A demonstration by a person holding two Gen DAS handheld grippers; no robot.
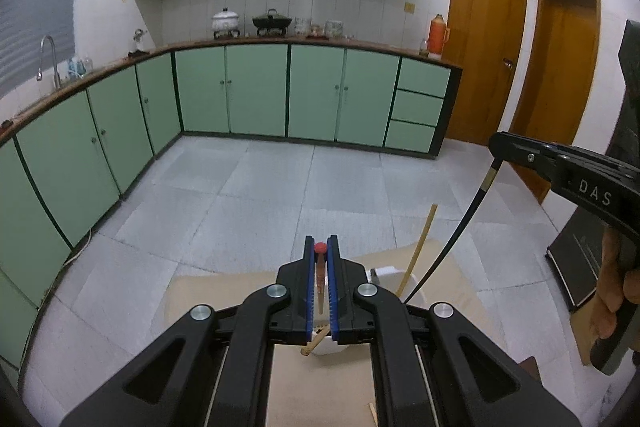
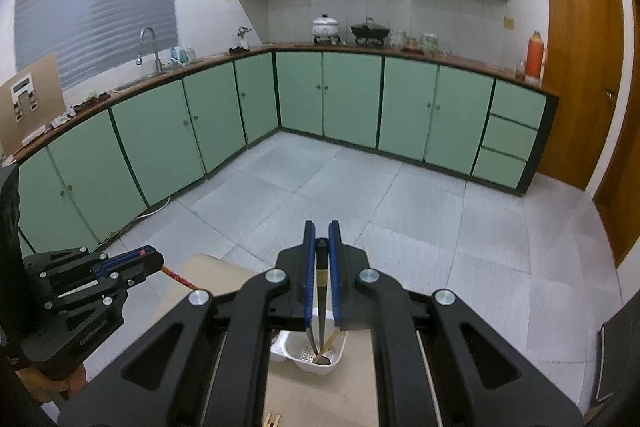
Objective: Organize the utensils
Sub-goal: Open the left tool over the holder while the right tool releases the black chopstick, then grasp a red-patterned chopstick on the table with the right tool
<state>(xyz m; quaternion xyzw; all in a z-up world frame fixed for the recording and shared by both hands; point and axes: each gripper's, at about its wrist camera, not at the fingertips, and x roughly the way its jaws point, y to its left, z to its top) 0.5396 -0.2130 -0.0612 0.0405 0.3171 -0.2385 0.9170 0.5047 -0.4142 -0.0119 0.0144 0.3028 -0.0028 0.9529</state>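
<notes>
Visibly, "DAS" on right gripper (image 1: 496,147) pinching black utensil (image 2: 321,291), left gripper (image 1: 321,247) pinching red-tipped utensil (image 1: 320,269)

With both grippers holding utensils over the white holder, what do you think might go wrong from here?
1. The right gripper pinches the long black utensil near its top end, so its tip in the white utensil holder could swing and tip the light holder.
2. The left gripper clamps the red-tipped utensil by a thin section; it may twist or slip.
3. Both grippers work close together and could collide.
</notes>
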